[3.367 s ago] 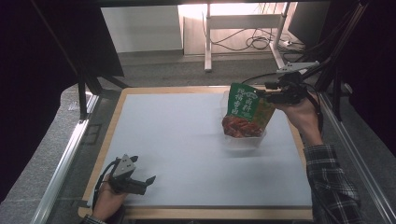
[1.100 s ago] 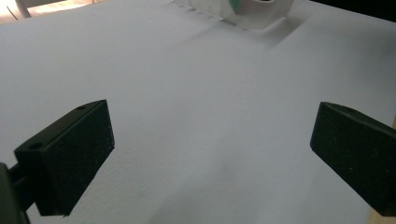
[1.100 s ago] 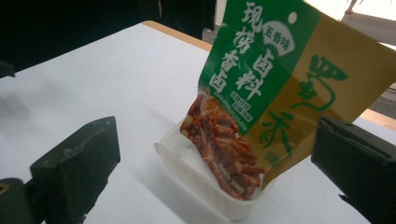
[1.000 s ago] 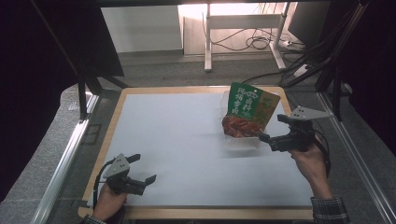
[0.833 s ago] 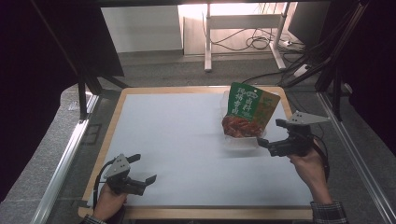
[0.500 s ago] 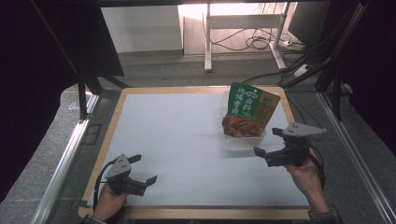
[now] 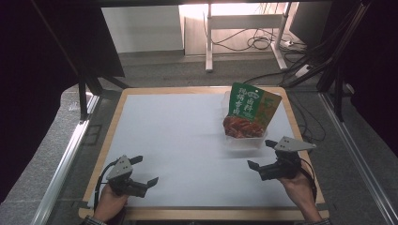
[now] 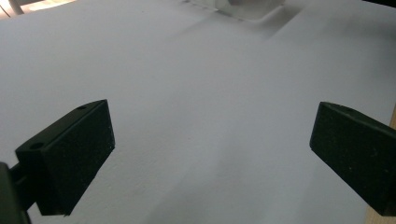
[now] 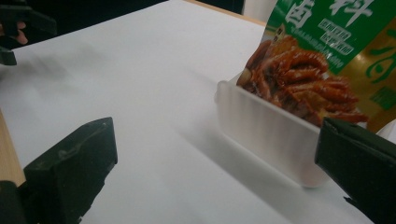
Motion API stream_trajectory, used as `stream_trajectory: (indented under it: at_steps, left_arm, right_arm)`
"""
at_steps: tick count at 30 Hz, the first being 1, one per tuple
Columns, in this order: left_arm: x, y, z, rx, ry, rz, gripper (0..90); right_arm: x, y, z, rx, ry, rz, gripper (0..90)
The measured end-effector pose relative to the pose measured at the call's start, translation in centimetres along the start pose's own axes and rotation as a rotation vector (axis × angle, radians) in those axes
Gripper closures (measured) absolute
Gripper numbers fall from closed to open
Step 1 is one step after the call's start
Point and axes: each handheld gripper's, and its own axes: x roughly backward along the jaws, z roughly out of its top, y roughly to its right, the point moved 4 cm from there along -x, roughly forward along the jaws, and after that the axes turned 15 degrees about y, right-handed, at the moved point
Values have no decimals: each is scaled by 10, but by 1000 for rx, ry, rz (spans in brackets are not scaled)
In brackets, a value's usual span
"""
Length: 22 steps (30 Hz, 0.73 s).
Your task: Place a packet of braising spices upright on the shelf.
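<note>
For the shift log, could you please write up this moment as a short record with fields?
surface: white table sheet in a wooden frame
item: green snack pouch, leaning upright in a clear plastic tray
item place: far right of the sheet
right gripper: open, empty, near side of the tray, apart from it
left gripper: open, empty, near left corner, low over the sheet
contact: neither gripper touches pouch or tray

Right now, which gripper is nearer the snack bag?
The right gripper. It hovers open just in front of the clear tray holding the upright green snack bag. The left gripper, also open, sits at the table's near-left corner, far from it.
</note>
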Motion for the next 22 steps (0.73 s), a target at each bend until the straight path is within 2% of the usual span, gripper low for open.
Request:
stream_trajectory:
  at_steps: [11,15,22]
  left_arm:
    - [-1,1,-1,-9,-11,-3,0]
    - [-1,1,-1,-11,-13,-2,1]
    - [-2,2,-1,-15,-18,-1,2]
  right_arm:
    - [-6,-4,-30,-24,-39,30,0]
    - [-10,-4,-42,-26,-72,36,0]
    - [-15,-6,-51,-19,-114,59,0]
